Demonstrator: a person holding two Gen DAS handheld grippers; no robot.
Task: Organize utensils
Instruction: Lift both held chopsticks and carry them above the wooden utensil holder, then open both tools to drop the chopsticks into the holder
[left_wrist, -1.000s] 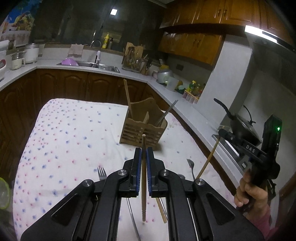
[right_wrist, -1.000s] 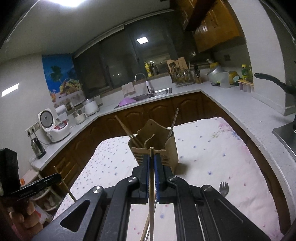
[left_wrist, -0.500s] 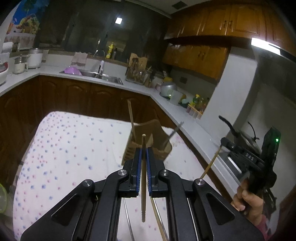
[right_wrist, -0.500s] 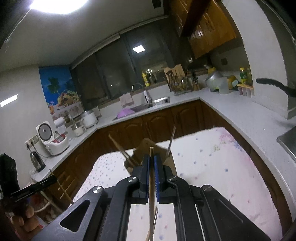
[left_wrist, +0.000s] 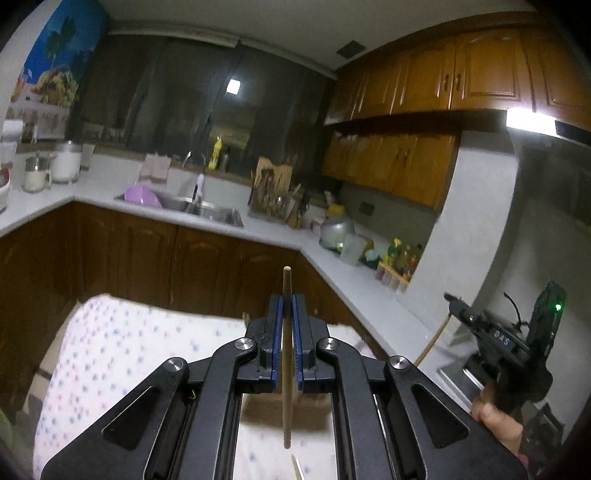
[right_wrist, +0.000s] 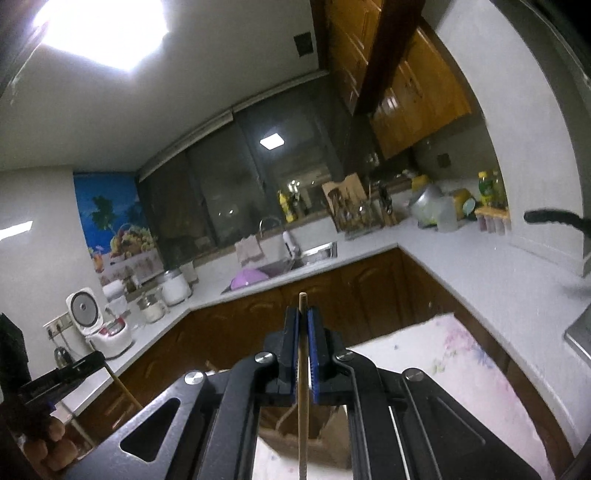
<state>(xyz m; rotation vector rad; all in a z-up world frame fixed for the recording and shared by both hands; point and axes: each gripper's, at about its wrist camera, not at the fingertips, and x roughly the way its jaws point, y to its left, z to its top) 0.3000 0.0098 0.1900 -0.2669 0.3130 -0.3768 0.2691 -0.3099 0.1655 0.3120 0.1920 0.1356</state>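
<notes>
My left gripper (left_wrist: 287, 301) is shut on a wooden chopstick (left_wrist: 286, 369) that runs upright between the blue pads. My right gripper (right_wrist: 303, 314) is shut on a second wooden chopstick (right_wrist: 302, 387) the same way. The wooden utensil holder (right_wrist: 295, 435) shows below the right gripper's fingers, mostly hidden; a part of it shows under the left gripper (left_wrist: 266, 410). Both grippers are raised above the table with the dotted white cloth (left_wrist: 122, 339). The right gripper also shows in the left wrist view (left_wrist: 458, 301), its chopstick (left_wrist: 434, 338) hanging down.
White kitchen counters run around the room with a sink (left_wrist: 207, 210), a knife block (left_wrist: 271, 192), pots and bottles. A rice cooker (right_wrist: 96, 325) stands on the left counter. A dark pan handle (right_wrist: 554, 218) juts in from the right.
Both grippers have tilted upward and moved in over the holder. The holder has dropped from the middle of both views to under the fingers. Each chopstick stays clamped.
</notes>
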